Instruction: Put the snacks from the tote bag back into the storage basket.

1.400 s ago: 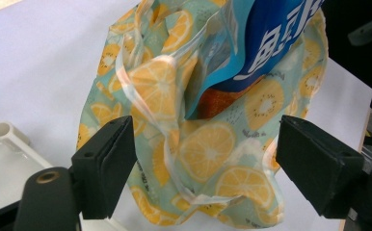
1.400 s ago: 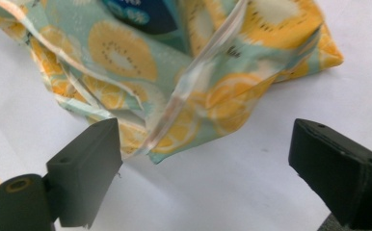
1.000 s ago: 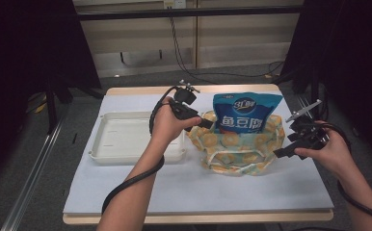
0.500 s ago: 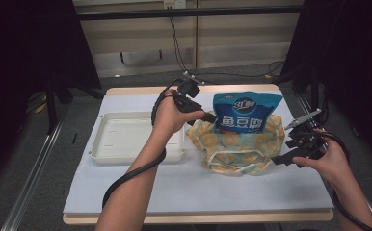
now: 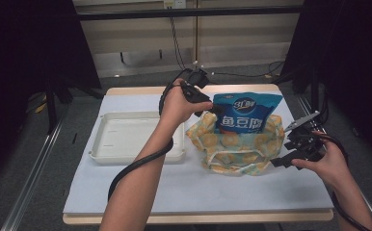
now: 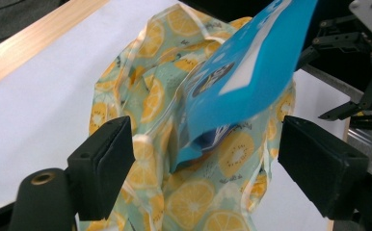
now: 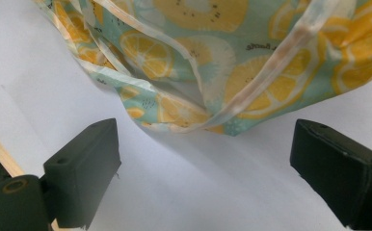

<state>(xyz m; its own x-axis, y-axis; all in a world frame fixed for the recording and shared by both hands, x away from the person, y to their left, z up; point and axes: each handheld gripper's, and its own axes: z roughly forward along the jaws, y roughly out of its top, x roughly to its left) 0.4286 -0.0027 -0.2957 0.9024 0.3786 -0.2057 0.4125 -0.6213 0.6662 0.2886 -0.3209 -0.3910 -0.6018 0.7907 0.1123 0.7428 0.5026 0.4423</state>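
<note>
Left gripper [image 5: 216, 109] higher above bag [image 5: 235, 144]

The snack pouch [image 5: 244, 113] is bright blue with white lettering and a dark round mark near its top. The bag [image 5: 234, 147] around it is pale teal, printed with orange and yellow citrus slices, trimmed in cream. The tray [image 5: 108, 156] is off-white, the table cover [image 5: 198, 185] white over a light wood edge. Both grippers' jaws look black.
</note>
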